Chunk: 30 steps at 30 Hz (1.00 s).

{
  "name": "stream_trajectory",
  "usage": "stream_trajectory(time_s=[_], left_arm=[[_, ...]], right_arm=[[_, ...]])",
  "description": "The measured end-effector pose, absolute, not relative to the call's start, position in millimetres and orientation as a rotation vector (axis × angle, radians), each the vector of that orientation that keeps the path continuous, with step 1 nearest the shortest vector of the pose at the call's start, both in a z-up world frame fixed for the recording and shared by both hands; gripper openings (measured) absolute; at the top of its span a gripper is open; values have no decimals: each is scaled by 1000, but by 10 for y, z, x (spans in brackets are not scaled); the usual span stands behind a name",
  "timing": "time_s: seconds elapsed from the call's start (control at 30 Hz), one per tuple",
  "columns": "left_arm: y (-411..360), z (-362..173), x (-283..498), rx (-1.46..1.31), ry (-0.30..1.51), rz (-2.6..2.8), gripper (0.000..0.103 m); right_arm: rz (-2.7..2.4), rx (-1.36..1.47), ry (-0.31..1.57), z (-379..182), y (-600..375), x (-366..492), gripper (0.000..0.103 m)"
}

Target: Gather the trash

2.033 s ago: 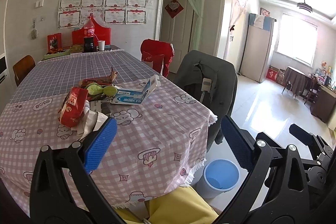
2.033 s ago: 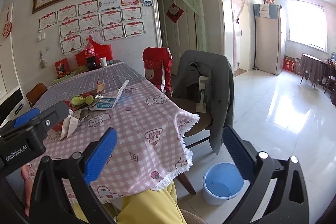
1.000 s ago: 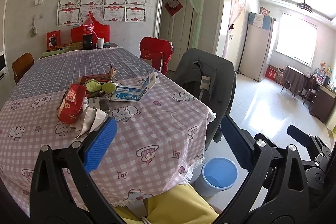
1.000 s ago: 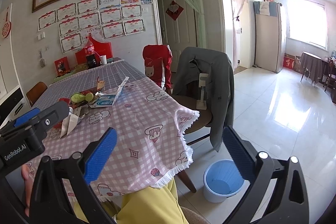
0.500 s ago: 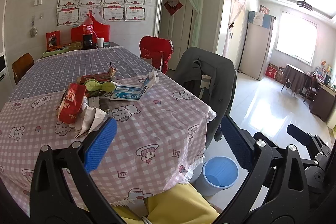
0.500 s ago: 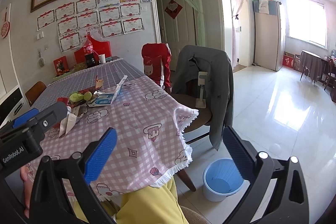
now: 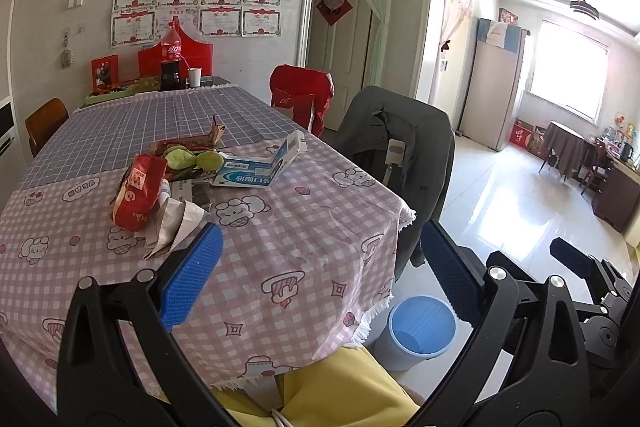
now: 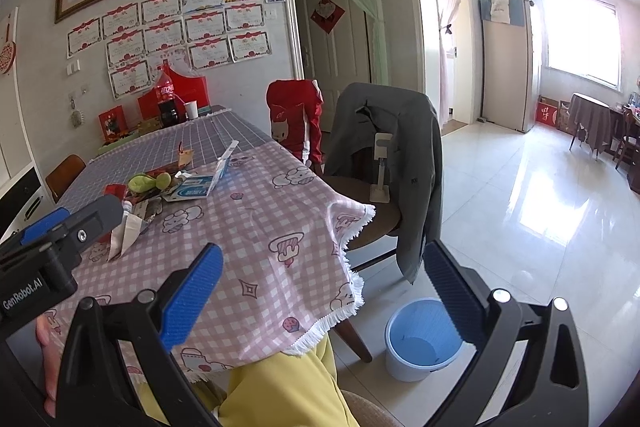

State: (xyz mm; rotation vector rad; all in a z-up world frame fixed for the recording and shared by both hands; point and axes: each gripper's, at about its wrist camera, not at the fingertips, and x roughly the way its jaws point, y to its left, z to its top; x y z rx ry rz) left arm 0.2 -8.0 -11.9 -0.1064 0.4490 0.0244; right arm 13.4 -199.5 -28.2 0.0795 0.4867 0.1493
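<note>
A pile of trash lies on the pink checked tablecloth: a red snack bag, crumpled white paper, a green peel and an opened blue-and-white carton. The carton and the peel also show in the right wrist view. A blue bin stands on the floor by the table corner, empty as far as its inside shows. My left gripper hangs open just short of the paper. Over the table corner my right gripper is open too, holding nothing.
A chair draped with a grey jacket stands at the table's right side, with a red-covered chair behind it. A cola bottle and a paper cup stand at the far end. The person's yellow trousers fill the bottom.
Both views have drifted only slightly. The jaws of both grippers stay open and the trash and bin have not moved.
</note>
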Motion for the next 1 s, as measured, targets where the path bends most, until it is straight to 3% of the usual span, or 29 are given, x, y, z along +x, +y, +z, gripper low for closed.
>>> stream_trajectory(time_s=[0.63, 1.0], left_arm=[[537, -170, -11, -193, 462, 214, 97], [1497, -346, 3, -273, 494, 475, 97]], right_arm=[[387, -32, 472, -231, -1317, 463, 99], [708, -59, 630, -442, -228, 1107, 99]])
